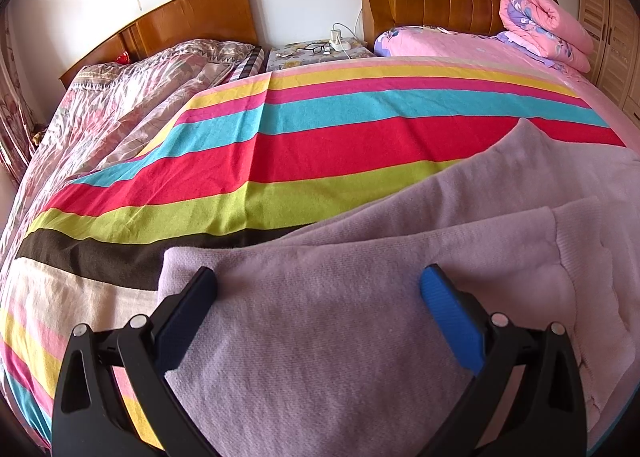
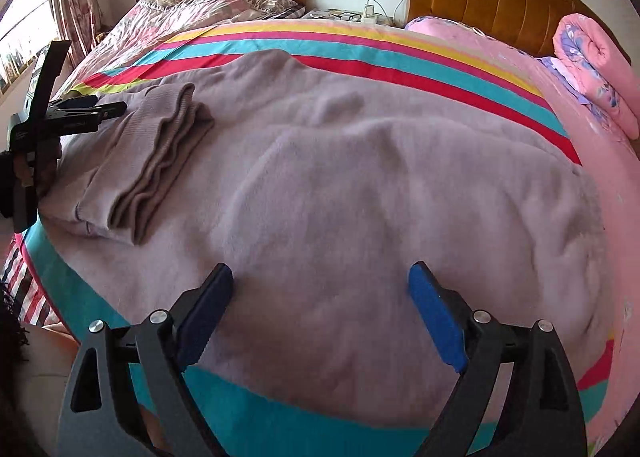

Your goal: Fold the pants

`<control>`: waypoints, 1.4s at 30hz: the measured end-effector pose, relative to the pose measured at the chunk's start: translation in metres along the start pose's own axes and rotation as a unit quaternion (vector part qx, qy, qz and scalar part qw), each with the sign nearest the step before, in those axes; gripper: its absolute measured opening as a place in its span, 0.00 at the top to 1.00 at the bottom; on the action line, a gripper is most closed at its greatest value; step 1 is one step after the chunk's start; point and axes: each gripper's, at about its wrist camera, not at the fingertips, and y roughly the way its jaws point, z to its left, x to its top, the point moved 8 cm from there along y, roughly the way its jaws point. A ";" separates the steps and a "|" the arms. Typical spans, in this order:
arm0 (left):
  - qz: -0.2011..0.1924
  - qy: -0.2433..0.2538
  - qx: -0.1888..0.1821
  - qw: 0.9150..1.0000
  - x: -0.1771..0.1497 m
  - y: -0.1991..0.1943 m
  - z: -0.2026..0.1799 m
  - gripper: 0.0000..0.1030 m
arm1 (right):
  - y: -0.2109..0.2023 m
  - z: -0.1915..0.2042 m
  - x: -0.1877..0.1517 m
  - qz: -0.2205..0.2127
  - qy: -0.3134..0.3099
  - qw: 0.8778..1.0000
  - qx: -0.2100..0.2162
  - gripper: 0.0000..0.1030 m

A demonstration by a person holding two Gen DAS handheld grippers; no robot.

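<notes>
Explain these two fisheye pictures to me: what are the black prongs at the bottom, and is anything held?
Each picture comes from a camera on a hand-held gripper a person carries. The prongs are its fingers. The left hand-held gripper and right hand-held gripper both hover open above the mauve pants, gripping nothing. The pants lie on a striped blanket over the bed, one end already folded over. In the right view, the left tool shows at the far left edge.

Left claw and right claw both spread wide, apparently empty.
</notes>
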 end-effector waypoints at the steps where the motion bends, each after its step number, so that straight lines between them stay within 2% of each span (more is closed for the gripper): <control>1: 0.000 0.001 0.001 1.000 0.000 0.000 0.000 0.01 | -0.004 -0.006 -0.007 -0.001 0.009 1.000 0.001 0.16; 4: -0.008 0.008 0.025 1.000 0.005 -0.010 -0.003 0.01 | -0.016 -0.016 -0.020 -0.010 0.024 1.000 0.000 0.16; 5: -0.018 0.016 0.035 0.999 0.012 -0.021 -0.008 0.03 | -0.022 -0.019 -0.023 -0.017 0.025 1.000 -0.006 0.16; 6: -0.040 0.029 0.031 0.998 0.023 -0.037 -0.019 0.02 | -0.028 -0.021 -0.024 -0.025 0.027 0.999 -0.008 0.16; 8: -0.092 0.048 -0.003 0.995 0.050 -0.072 -0.054 0.01 | -0.038 -0.027 -0.025 -0.041 0.035 0.998 -0.010 0.16; 11: -0.113 0.110 -0.077 0.984 0.075 -0.097 -0.134 0.01 | -0.047 -0.034 -0.025 -0.069 0.057 0.996 -0.007 0.16; 13: -0.102 0.148 -0.124 0.976 0.075 -0.093 -0.189 0.01 | -0.045 -0.037 -0.029 -0.069 0.071 0.995 0.004 0.16; 14: -0.091 0.168 -0.135 0.972 0.071 -0.085 -0.211 0.01 | -0.043 -0.039 -0.034 -0.064 0.075 0.995 0.003 0.16; 16: -0.073 0.191 -0.135 0.969 0.060 -0.067 -0.240 0.01 | -0.038 -0.042 -0.043 -0.055 0.075 0.996 -0.003 0.16; 18: -0.046 0.199 -0.155 0.967 0.045 -0.050 -0.259 0.01 | -0.048 -0.043 -0.046 -0.064 0.075 0.995 0.002 0.16; 20: -0.030 0.204 -0.154 0.966 0.029 -0.034 -0.268 0.01 | -0.064 -0.055 -0.049 -0.085 0.103 0.991 0.019 0.16; 23: -0.008 0.196 -0.162 0.967 0.015 -0.017 -0.266 0.02 | -0.083 -0.093 -0.057 -0.116 0.183 0.975 0.042 0.16; 25: -0.016 0.176 -0.169 0.970 0.019 -0.018 -0.259 0.01 | -0.084 -0.119 -0.063 -0.117 0.240 0.962 0.051 0.16; 27: -0.004 0.164 -0.172 0.971 0.019 -0.013 -0.257 0.02 | -0.079 -0.137 -0.066 -0.112 0.277 0.953 0.052 0.16; 34: -0.010 0.188 -0.151 0.970 0.018 -0.013 -0.266 0.01 | -0.053 -0.151 -0.065 -0.072 0.321 0.942 0.060 0.18; 42: 0.001 0.181 -0.165 0.970 0.020 -0.009 -0.266 0.01 | -0.043 -0.167 -0.052 -0.085 0.359 0.926 0.078 0.18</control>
